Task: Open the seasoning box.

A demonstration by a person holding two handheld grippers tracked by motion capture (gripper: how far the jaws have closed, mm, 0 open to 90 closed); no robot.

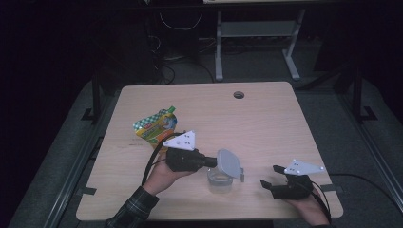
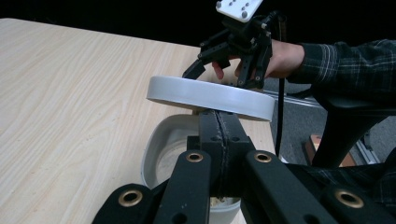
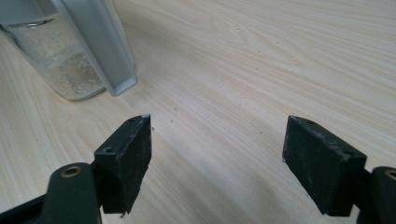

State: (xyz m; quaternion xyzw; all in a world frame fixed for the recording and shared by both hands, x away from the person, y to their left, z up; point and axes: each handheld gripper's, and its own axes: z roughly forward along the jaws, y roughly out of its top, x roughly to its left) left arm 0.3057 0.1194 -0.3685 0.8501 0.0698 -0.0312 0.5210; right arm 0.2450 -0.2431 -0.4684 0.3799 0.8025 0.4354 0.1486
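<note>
Near the table's (image 1: 266,109) front edge, the left gripper (image 1: 212,162) is clamping the grey lid (image 1: 229,163), tilted just above the open container (image 1: 219,180); right gripper (image 1: 272,176) is resting released nearby; lid already off, setting-down remaining.

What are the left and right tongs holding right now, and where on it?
The left tongs are shut on the round grey lid, pinching its rim edge above the clear container. The right tongs stand open, holding nothing.
</note>
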